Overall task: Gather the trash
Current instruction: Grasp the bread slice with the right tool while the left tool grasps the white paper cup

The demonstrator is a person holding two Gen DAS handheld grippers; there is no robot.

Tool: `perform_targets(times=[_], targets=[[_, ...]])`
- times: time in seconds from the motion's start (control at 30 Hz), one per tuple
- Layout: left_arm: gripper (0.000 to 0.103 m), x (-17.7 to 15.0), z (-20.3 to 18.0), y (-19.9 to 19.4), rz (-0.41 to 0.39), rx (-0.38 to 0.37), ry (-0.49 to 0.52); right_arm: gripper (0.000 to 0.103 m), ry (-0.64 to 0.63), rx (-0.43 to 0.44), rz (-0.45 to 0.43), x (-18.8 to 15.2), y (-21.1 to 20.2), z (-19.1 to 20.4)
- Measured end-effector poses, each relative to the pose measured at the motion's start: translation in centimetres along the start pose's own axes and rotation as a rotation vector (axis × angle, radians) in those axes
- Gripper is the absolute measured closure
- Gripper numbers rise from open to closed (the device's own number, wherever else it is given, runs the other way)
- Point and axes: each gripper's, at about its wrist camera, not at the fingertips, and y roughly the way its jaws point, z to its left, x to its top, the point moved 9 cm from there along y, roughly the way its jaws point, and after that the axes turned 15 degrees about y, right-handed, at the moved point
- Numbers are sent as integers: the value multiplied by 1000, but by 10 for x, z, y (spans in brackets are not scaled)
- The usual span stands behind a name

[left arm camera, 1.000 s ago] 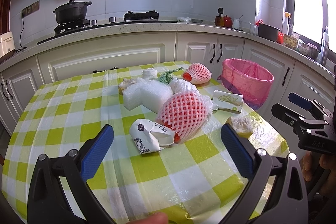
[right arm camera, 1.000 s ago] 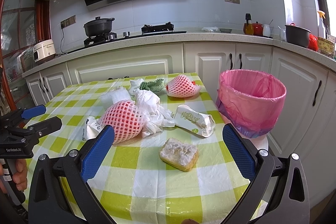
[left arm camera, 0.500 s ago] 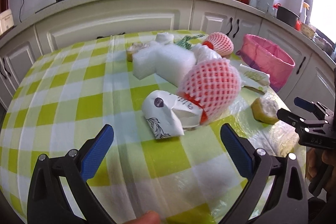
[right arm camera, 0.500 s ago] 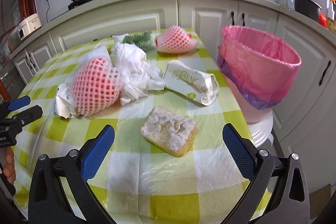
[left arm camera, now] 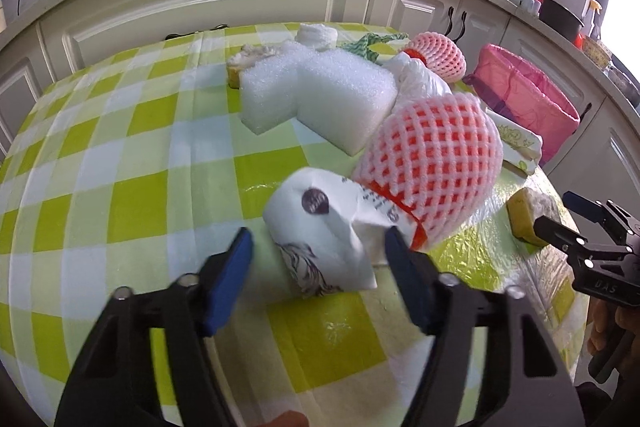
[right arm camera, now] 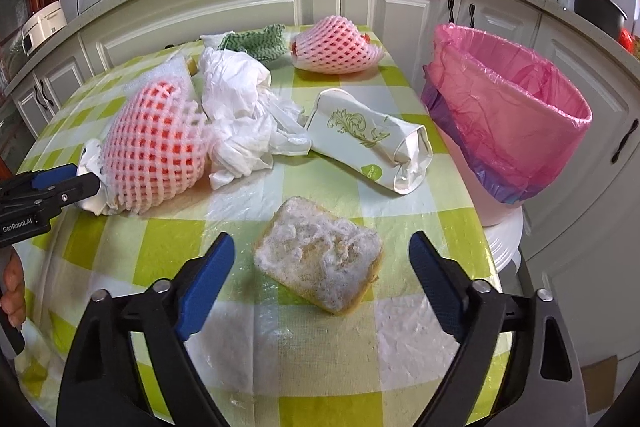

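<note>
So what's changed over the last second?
Both grippers came down toward the table and their jaws have just been closing: the left gripper around the crumpled cup, the right gripper around the sponge. Neither grips yet. The trash and the bin stayed put.

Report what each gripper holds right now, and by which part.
Nothing is held yet. The left gripper has been closing around the crumpled paper cup, pads not yet pressing it. The right gripper has been closing, its jaws apart around the sponge.
</note>
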Motion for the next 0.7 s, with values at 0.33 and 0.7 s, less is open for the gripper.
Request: perform_targets(times=[0.33, 0.7], targets=[[60, -3, 1, -7, -12, -11, -24, 46, 6, 16, 13, -3, 0, 2], [60, -4, 18, -36, -53, 40, -50, 51, 20, 62, -15, -1, -14, 5]])
